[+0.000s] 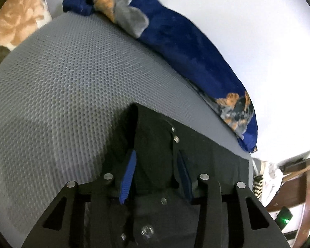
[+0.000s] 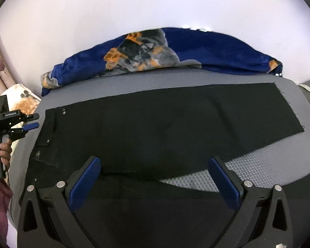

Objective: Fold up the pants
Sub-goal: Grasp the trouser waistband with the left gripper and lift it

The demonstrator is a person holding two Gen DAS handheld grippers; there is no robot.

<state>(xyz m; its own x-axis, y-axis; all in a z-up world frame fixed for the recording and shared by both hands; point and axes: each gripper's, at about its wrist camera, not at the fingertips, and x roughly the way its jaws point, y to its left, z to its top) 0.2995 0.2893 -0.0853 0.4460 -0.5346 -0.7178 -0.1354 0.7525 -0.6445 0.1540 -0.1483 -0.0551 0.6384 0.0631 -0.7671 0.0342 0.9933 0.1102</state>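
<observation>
Black pants [image 2: 155,128] lie spread flat on a bed covered by a grey textured mattress pad [image 1: 62,78], waistband toward the left gripper and the two legs running away to the right of the right gripper. The right gripper [image 2: 155,184] hovers over the near leg with its blue pads [image 2: 85,184] standing wide apart, nothing between them. The left gripper [image 1: 155,175] sits over the waistband corner with its jaws partly drawn in; dark cloth with small metal studs [image 1: 174,133] lies between its pads [image 1: 128,175], but blur and shadow leave it unclear whether they actually press on the fabric, so the grip cannot be judged. The pants look like a soft, light woven cloth, likely to sag and crease when lifted, with the waistband stiffer because of its seams and studs; a sensible hold would be the waistband corner in one gripper and a leg hem or outer seam in the other. Beyond both grippers a rumpled blue blanket [image 2: 196,49] with orange and grey patches lies along the far edge against a pale wall. Only the right view shows the full garment, the gap of grey pad between the legs, and the person's hand [image 2: 2,150] on the left gripper's handle; only the left view shows the waistband close up.
</observation>
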